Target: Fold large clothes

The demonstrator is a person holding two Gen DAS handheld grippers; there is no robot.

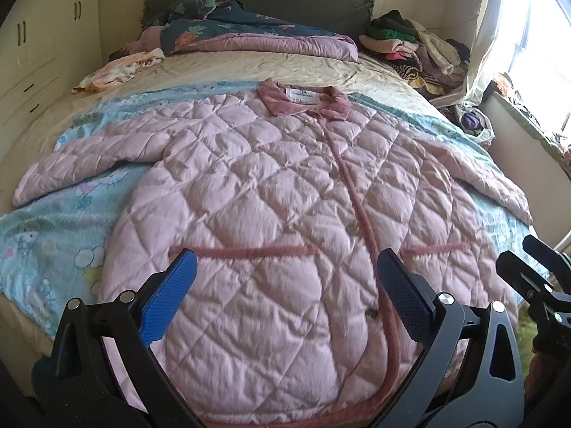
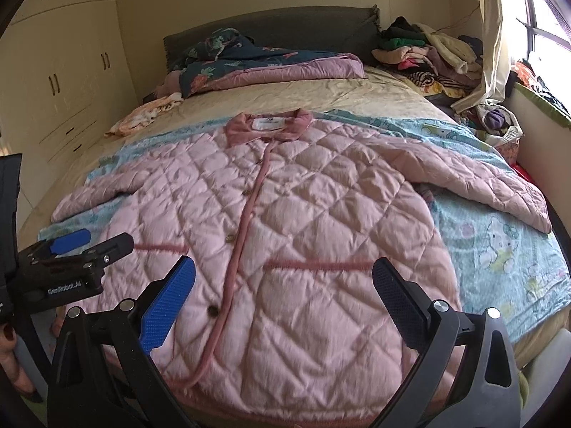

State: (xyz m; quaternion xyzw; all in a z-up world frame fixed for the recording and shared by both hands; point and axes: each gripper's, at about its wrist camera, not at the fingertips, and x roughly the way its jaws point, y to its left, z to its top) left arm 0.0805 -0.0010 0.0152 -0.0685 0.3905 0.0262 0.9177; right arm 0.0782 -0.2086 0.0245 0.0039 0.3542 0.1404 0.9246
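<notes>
Pink quilted coat (image 1: 285, 185) lies flat, front up, buttoned, on a blue cartoon blanket (image 1: 53, 249) over the bed (image 1: 249, 67), directly ahead of both tongs. Hem cut off by the lower frame edge. Collar label unreadable. Clothes pile (image 2: 428, 53) far right by the window; wardrobe (image 2: 60, 71) far left. Left tongs (image 1: 285, 303) spread wide, empty. Right tongs (image 2: 283, 301) likewise released, holding nothing.
</notes>
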